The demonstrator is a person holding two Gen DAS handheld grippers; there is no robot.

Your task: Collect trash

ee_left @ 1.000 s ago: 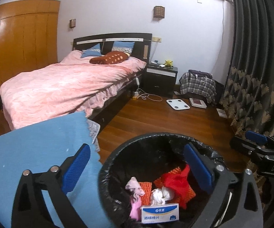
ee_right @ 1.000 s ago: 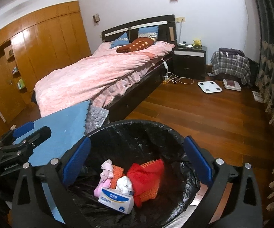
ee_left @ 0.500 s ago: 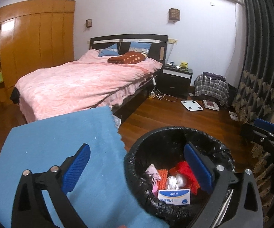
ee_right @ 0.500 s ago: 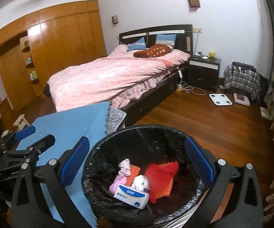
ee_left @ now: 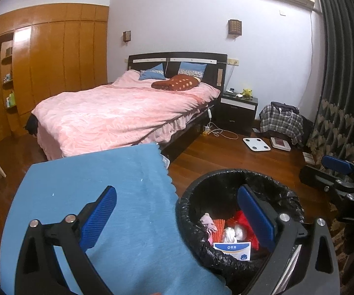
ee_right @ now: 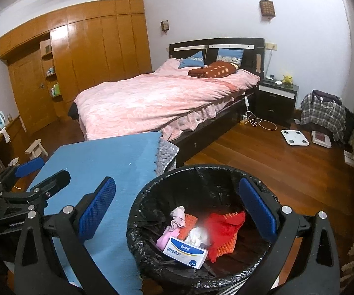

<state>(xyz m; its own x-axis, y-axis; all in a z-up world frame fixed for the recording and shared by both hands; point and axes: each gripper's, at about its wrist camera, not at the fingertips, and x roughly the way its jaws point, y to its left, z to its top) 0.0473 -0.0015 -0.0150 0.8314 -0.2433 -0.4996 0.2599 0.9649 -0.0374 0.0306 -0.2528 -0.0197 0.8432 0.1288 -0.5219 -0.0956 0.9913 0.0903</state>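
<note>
The bin [ee_right: 201, 223] (round, lined with a crinkled black bag) stands on the wood floor beside the blue cloth [ee_right: 108, 172]. Inside lie a white-and-blue box [ee_right: 184, 252], red fabric [ee_right: 222, 233] and pink scraps. Both the left gripper [ee_left: 177, 217] and right gripper [ee_right: 177, 217] hang with jaws apart, empty.

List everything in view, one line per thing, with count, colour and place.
bin: one, black liner, front, beside the blue cloth
trash: several pieces, pink, orange, red, white, a white-and-blue box, inside the bin
blue cloth: one, on a raised surface left of the bin
bed: one, pink cover, centre
nightstand: one, dark, right of the bed
scales: one, white, on the floor
left gripper: blue pads, jaws open, empty
right gripper: blue pads, jaws open, empty
</note>
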